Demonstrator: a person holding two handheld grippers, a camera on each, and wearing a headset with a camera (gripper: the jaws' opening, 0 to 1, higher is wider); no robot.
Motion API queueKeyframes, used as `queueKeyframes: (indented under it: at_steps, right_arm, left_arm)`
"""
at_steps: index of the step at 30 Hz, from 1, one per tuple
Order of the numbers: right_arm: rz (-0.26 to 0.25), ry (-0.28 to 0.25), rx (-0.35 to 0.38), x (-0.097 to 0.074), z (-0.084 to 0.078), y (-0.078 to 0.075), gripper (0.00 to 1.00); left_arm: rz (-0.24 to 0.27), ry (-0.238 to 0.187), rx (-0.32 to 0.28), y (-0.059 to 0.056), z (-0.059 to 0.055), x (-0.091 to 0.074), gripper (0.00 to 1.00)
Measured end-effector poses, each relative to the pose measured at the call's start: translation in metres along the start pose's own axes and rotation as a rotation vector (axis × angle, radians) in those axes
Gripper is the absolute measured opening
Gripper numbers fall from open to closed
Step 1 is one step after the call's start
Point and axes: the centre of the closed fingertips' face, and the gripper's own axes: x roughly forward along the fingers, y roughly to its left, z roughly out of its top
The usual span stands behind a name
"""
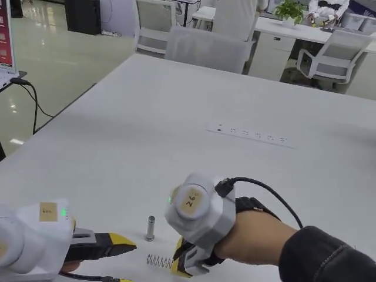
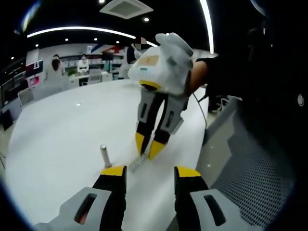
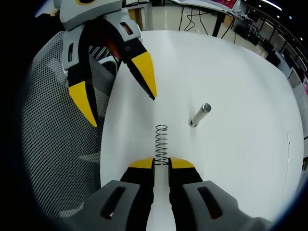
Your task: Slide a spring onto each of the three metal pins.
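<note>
Nearest, left gripper: held low over the near edge of the bench, its yellow-tipped jaws spread wide with nothing between them, aimed toward the spring and the other gripper.
Mesh chair: grey seat just off the near bench edge, under the left gripper in the right gripper view.
Right gripper: jaws drawn in to a narrow gap and pinching one end of the spring; tips down at the bench surface.
Hand: grips the right gripper from behind, with a dark sleeve and a black cable looping over the wrist.
Spring: thin metal coil lying flat on the bench, one end caught in the right gripper's tips, the free end pointing toward the left gripper.
Pin: short metal pin standing upright on the bench, bare, near the spring but apart from it, just beyond both grippers.
Bench: broad white top.
Socket strip: white, lying flat on the bench well beyond the pin.
Office chairs: pale, pushed up to the far bench edge.
Plant: green, on a desk further back.
</note>
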Motion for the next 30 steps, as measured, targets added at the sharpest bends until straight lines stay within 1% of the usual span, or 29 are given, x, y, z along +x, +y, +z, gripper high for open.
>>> queueKeyframes:
  at_steps: [4, 11, 16, 23, 29, 30]
  right_arm:
    - [-0.006, -0.01, 0.009, -0.012, -0.005, 0.003, 0.08]
    - [-0.014, -0.035, 0.024, -0.034, -0.01, 0.013, 0.08]
    - [-0.032, -0.039, 0.03, -0.046, -0.015, 0.017, 0.08]
    - [-0.046, -0.044, 0.034, -0.059, -0.016, 0.021, 0.08]
    - [-0.049, -0.037, 0.023, -0.066, -0.015, 0.026, 0.08]
    - [-0.052, -0.039, 0.021, -0.067, -0.014, 0.026, 0.08]
  left_arm:
    - [-0.021, 0.008, 0.012, 0.0, 0.0, 0.003, 0.33]
    - [-0.048, 0.007, 0.031, 0.003, 0.006, 0.007, 0.32]
    - [-0.077, 0.009, 0.05, -0.002, 0.012, 0.012, 0.31]
    - [-0.137, 0.004, 0.083, -0.011, 0.021, 0.021, 0.29]
    - [-0.176, -0.03, 0.092, -0.017, 0.033, 0.026, 0.26]
    - [-0.178, -0.031, 0.093, -0.018, 0.034, 0.027, 0.25]
